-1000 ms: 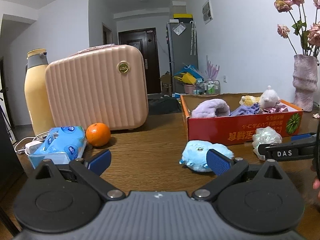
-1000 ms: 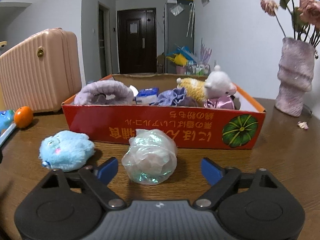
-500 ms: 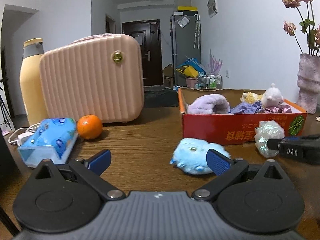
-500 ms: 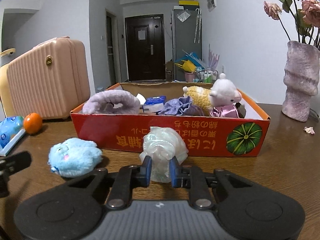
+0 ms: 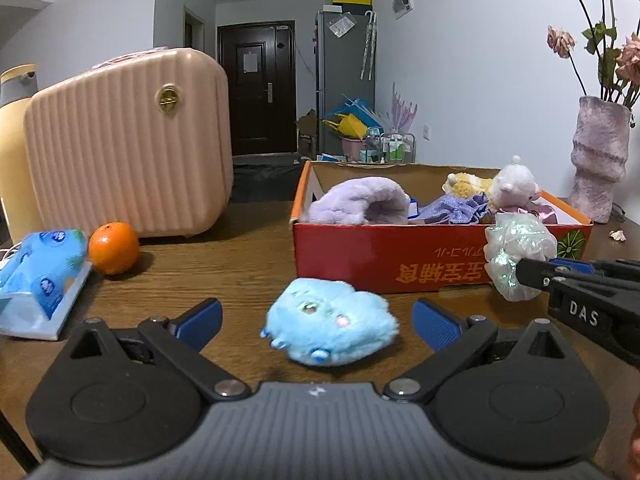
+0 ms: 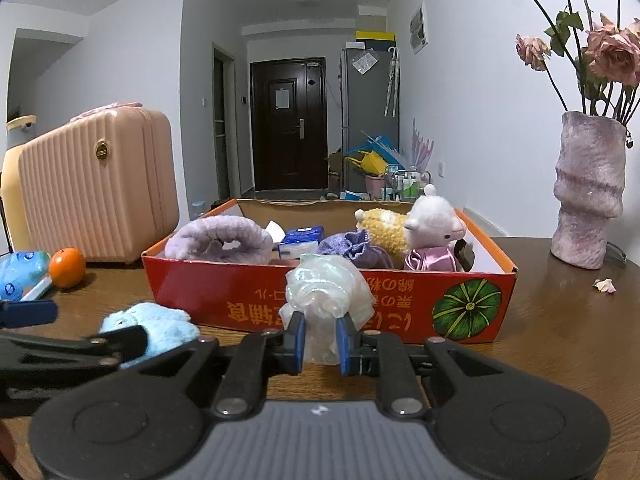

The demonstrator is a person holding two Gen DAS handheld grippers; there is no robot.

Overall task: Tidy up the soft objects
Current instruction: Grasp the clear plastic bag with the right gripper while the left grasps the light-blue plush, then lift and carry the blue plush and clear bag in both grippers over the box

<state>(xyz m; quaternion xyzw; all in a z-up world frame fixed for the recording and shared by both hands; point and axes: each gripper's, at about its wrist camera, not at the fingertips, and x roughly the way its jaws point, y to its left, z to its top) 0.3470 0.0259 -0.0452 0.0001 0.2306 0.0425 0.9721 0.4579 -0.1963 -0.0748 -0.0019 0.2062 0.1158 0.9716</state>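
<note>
So the red cardboard box (image 6: 240, 292) sits on the wooden table (image 6: 560, 340) and it's already pretty full: a fuzzy lavender thing (image 6: 220, 240) at the left end, a small blue-and-white packet (image 6: 300, 240) next to it, a purple drawstring pouch (image 6: 352, 246) in the middle, and a yellow knitted toy (image 6: 384, 224) plus a white plush animal (image 6: 434, 224) with a shiny pink bow on the right. Something dark is tucked behind the plush, can't really make it out.

Right gripper (image 6: 320, 340) has its fingers squeezed onto the iridescent scrunchie (image 6: 324, 292), holding it up just in front of the box's near wall.

Left gripper (image 5: 316, 320) has its fingers spread wide, one on each side of the blue plush (image 5: 332, 324), which lies on the table in front of the box's left corner. Not touching it as far as I can see.

Off to the left: a pink suitcase (image 5: 128, 148), an orange (image 5: 114, 248) and a tissue pack (image 5: 40, 264).
</note>
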